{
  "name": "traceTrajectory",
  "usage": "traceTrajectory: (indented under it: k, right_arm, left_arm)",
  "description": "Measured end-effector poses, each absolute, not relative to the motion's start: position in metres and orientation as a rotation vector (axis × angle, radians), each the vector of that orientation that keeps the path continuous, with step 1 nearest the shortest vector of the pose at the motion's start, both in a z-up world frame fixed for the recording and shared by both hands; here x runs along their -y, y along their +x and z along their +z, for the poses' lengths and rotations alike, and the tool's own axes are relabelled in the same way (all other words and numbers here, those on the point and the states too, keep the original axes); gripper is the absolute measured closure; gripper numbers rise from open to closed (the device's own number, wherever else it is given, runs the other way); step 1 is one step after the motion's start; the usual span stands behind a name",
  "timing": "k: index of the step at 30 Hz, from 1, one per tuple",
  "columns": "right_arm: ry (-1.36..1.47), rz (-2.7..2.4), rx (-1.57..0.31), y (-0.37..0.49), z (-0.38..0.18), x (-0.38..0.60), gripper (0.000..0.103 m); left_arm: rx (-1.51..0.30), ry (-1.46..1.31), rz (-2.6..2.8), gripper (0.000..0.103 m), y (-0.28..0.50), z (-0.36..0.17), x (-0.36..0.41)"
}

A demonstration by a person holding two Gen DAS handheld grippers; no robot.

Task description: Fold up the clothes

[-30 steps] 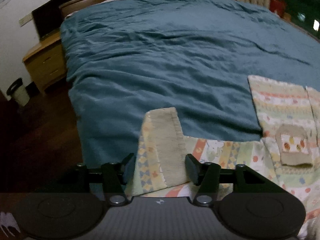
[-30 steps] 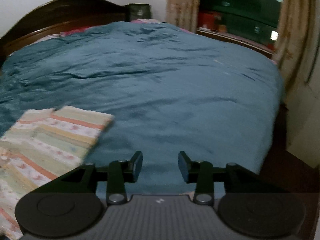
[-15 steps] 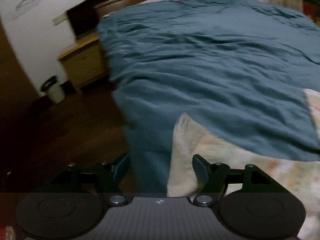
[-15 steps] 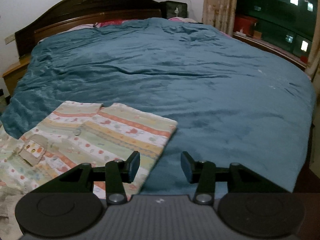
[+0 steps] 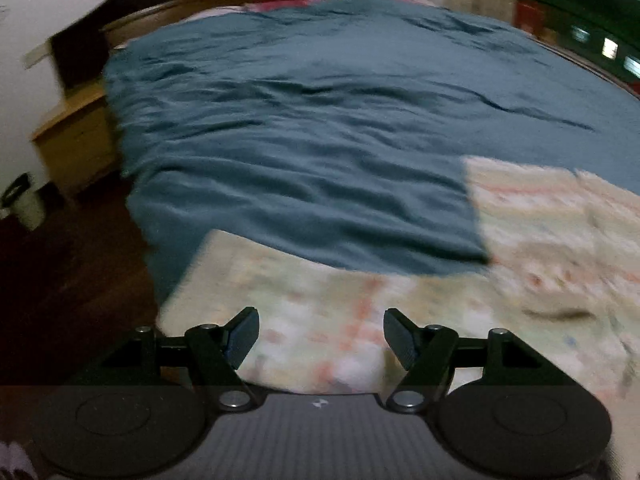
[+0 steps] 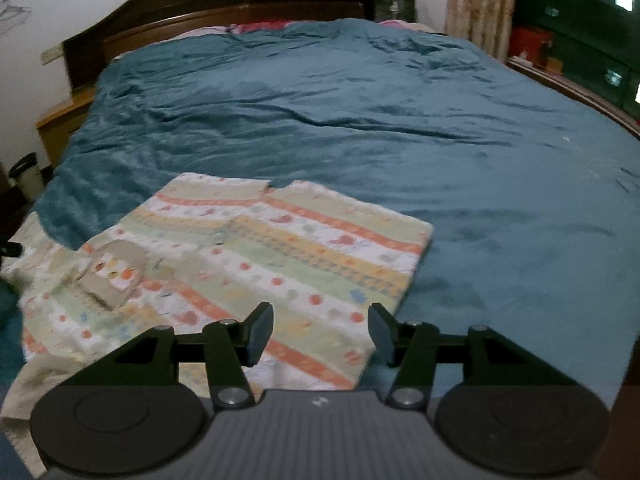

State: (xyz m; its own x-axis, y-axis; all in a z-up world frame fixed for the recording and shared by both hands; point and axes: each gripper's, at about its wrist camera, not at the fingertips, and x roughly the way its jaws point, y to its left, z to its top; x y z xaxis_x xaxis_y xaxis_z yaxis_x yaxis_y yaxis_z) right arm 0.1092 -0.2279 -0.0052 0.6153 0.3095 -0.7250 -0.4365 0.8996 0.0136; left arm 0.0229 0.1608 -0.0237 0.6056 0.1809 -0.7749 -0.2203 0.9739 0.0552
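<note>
A pale striped child's garment with orange, green and yellow bands (image 6: 256,256) lies flat on the teal blanket (image 6: 360,112) near the bed's front edge. It has a small beige pocket (image 6: 108,276) on its left part. My right gripper (image 6: 320,330) is open and empty, just above the garment's near right edge. In the blurred left wrist view the garment (image 5: 520,248) spreads from the near left to the right. My left gripper (image 5: 320,338) is open and empty, over the garment's near left sleeve part.
The bed has a dark wooden headboard (image 6: 224,4). A light wooden nightstand (image 5: 76,136) and a small bin (image 5: 24,200) stand left of the bed on a dark floor. A curtain (image 6: 480,0) and a dark window are at the far right.
My left gripper let go of the sleeve cuff and swung left, then back right over the garment. My right gripper moved left, so the garment now lies under its fingers.
</note>
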Motion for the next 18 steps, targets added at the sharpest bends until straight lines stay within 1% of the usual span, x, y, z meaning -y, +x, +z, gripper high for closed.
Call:
traceTrajectory:
  k: [4,5,6,9,15,18]
  right_arm:
    - [-0.196,0.501,-0.806,0.095,-0.003,0.215,0.050]
    - [-0.205,0.524,-0.810,0.090,-0.002,0.211,0.049]
    - [-0.215,0.549,-0.815,0.085,-0.002,0.207,0.050]
    - [-0.250,0.637,-0.828,0.065,-0.001,0.192,0.049]
    - [-0.347,0.858,-0.852,0.016,0.002,0.161,0.050]
    - [-0.381,0.960,-0.869,-0.007,0.002,0.149,0.050]
  left_arm:
    - [-0.886,-0.076,0.201,0.033,0.009,-0.019,-0.149]
    - [-0.886,-0.074,0.180,0.036,0.006,-0.018,-0.146]
    - [-0.887,-0.066,0.158,0.042,0.003,-0.018,-0.142]
    - [-0.894,-0.030,0.086,0.049,-0.003,-0.020,-0.129]
    - [-0.931,0.046,-0.003,0.050,-0.014,-0.032,-0.105]
    - [-0.963,-0.016,0.031,0.050,-0.015,-0.037,-0.111]
